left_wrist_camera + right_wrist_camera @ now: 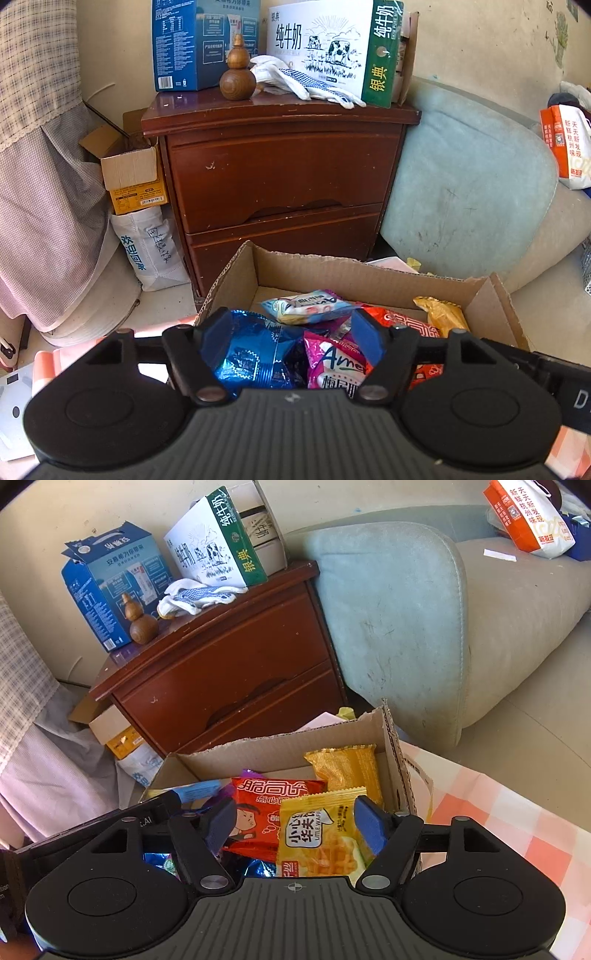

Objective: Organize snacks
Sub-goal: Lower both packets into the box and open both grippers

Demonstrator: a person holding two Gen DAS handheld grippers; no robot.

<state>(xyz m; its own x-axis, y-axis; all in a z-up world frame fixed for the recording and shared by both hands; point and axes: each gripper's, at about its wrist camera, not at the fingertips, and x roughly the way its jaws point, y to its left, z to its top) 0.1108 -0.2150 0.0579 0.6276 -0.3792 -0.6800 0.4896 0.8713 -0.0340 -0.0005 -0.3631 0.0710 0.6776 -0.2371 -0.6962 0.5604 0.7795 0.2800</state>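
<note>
Box: an open brown cardboard box point(369, 275) sits low in the centre of both views, in front of a dark red wooden nightstand point(280, 177).
Snacks: shiny blue foil packet point(251, 354), pink packet point(332, 363), red packet point(262, 812), yellow waffle packet point(317, 838) and gold packet point(347, 768) all lie inside it.
Left gripper point(291, 343): jaws apart above the blue and pink packets, gripping nothing.
Right gripper point(295, 825): jaws spread either side of the yellow waffle packet, seemingly not pressing it.
</note>
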